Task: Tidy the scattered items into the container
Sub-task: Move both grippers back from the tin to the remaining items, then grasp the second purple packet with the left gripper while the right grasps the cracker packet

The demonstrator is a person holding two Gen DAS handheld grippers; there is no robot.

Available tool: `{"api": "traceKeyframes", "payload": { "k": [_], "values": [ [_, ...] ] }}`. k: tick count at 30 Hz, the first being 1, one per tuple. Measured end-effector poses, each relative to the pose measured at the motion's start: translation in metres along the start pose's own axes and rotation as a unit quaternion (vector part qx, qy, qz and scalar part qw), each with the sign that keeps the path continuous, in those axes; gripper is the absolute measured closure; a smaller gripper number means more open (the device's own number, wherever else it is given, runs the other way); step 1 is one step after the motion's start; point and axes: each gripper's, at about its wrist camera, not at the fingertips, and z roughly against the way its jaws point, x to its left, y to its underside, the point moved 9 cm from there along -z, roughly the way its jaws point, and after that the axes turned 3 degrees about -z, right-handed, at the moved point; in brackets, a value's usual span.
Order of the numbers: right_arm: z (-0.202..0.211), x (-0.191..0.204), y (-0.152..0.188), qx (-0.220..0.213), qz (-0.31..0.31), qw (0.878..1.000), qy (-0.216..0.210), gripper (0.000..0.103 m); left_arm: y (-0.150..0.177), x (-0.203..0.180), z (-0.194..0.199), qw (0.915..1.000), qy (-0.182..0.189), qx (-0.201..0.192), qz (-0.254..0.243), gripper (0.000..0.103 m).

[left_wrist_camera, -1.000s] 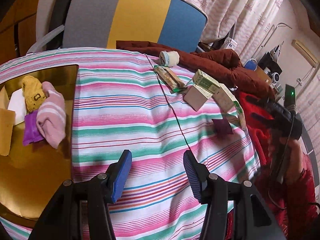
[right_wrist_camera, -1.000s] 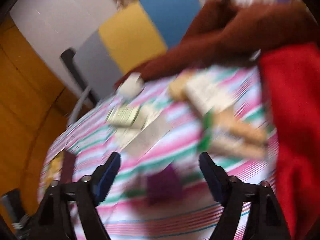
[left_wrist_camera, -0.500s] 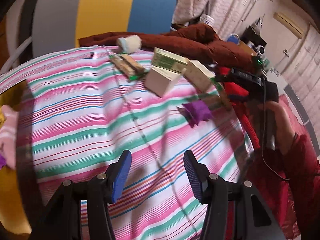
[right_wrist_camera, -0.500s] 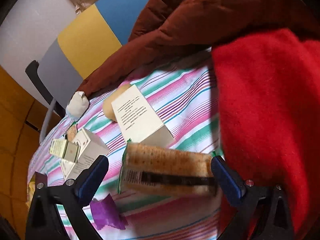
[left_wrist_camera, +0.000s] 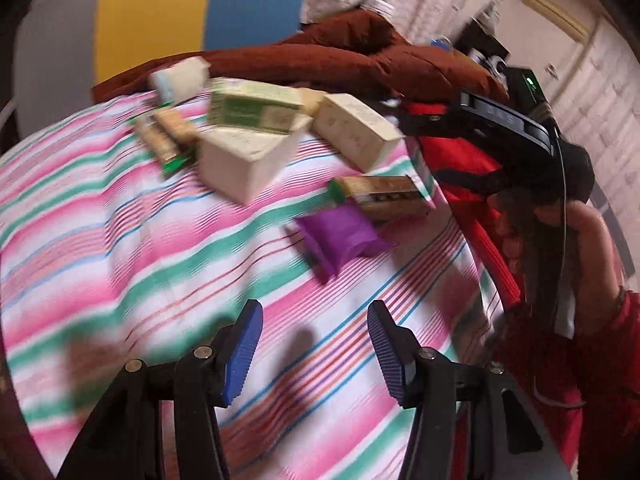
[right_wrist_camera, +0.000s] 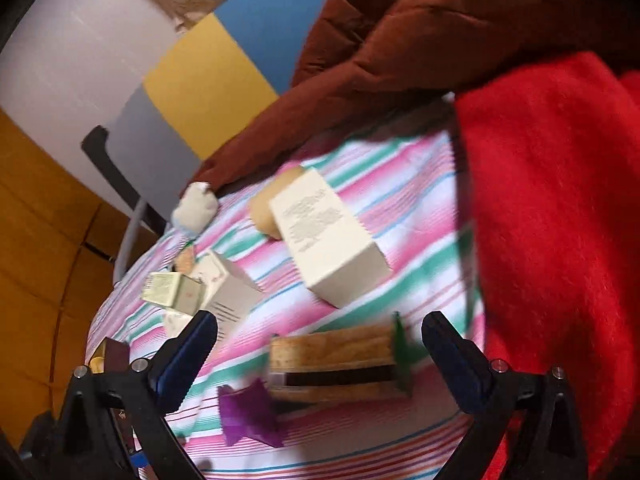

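Observation:
A purple packet (left_wrist_camera: pixel 340 236) lies on the striped cloth (left_wrist_camera: pixel 120 240), beyond my open, empty left gripper (left_wrist_camera: pixel 316 344). Past it lie a cracker pack (left_wrist_camera: pixel 380 194), cream boxes (left_wrist_camera: pixel 248 160), a green box (left_wrist_camera: pixel 256 108), a second cracker pack (left_wrist_camera: pixel 164 140) and a white roll (left_wrist_camera: pixel 180 76). My right gripper (right_wrist_camera: pixel 320 360) is open and empty, jaws either side of the cracker pack (right_wrist_camera: pixel 336 364), apart from it. The purple packet (right_wrist_camera: pixel 248 412) lies lower left of it. A cream box (right_wrist_camera: pixel 324 240) and a green box (right_wrist_camera: pixel 172 292) lie beyond. The container is out of view.
A brown quilt (left_wrist_camera: pixel 340 56) and a red blanket (right_wrist_camera: pixel 560 220) bound the cloth at the back and right. A chair with grey, yellow and blue panels (left_wrist_camera: pixel 160 12) stands behind. The right-hand gripper's body (left_wrist_camera: pixel 500 128) shows in the left wrist view.
My left gripper has swung right, away from the gold container with cloths, toward the purple packet. My right gripper has pulled back a little from the cracker pack. Both stay open.

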Motion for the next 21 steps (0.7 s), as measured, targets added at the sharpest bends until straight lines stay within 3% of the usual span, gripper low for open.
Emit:
{"api": "traceKeyframes", "payload": {
  "k": [7,10,12,16,18,21],
  "values": [
    [-0.027,-0.005,0.010,0.049,0.037,0.997,0.056,0.000,-0.039,-0.026,-0.035,0.9966,-0.010,0.004,-0.082,0.048],
    [-0.036,0.003,0.016,0.064,0.065,0.994,0.064,0.000,-0.043,-0.038,-0.055,0.9873,-0.025,0.019,-0.156,0.047],
    [-0.040,0.008,0.019,0.070,0.079,0.992,0.066,0.000,-0.043,-0.042,-0.063,0.9816,-0.037,0.018,-0.186,0.040],
    [-0.043,0.007,0.019,0.069,0.085,0.991,0.077,0.000,-0.045,-0.038,-0.068,0.9842,-0.025,0.001,-0.175,0.040],
    [-0.045,0.005,0.019,0.071,0.082,0.991,0.074,0.000,-0.037,-0.034,-0.072,0.9841,-0.020,0.004,-0.176,0.050],
    [-0.046,0.010,0.024,0.077,0.099,0.989,0.082,0.000,-0.026,-0.032,-0.066,0.9810,-0.022,-0.017,-0.192,0.053]
  ]
}}
